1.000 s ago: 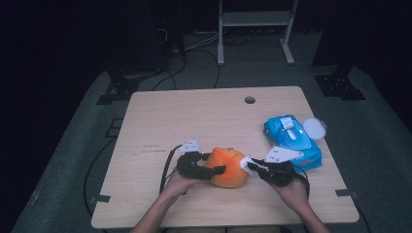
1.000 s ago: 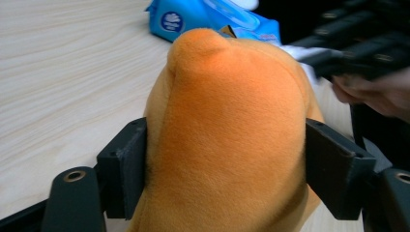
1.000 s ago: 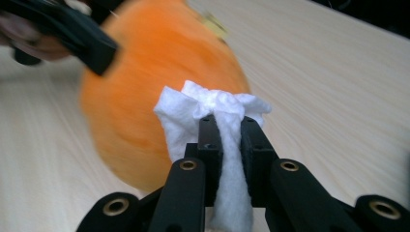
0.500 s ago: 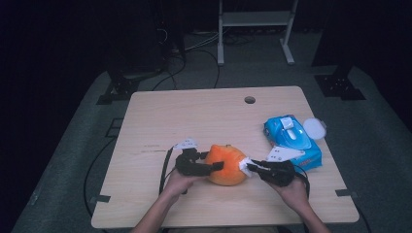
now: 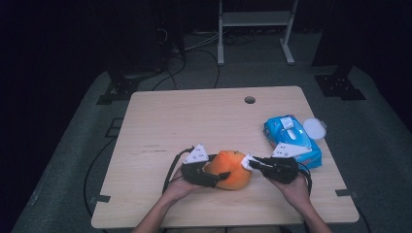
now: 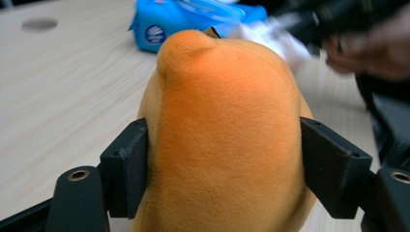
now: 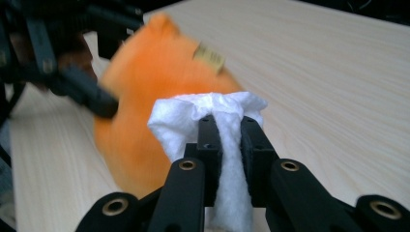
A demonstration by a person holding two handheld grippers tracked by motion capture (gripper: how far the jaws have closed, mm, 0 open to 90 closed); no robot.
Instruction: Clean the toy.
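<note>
My left gripper (image 6: 222, 159) clamps the orange plush (image 6: 222, 135), long axis pointing straight out from it; right gripper (image 7: 227, 125) pinches a white wipe (image 7: 208, 116) touching it.

Since a second ago the left gripper (image 5: 221, 175) and the orange plush toy (image 5: 229, 167) clamped between its jaws sit a little farther toward the desk's (image 5: 194, 116) left edge, and the toy now rests slightly closer to the near edge than half a second ago. The toy's top edge looks turned a touch, so more of its rounded side faces the right gripper (image 5: 248, 161). The white wipe (image 5: 248, 160) pinched in that gripper now touches the toy's right flank, where earlier it lay over the toy's upper right part.
</note>
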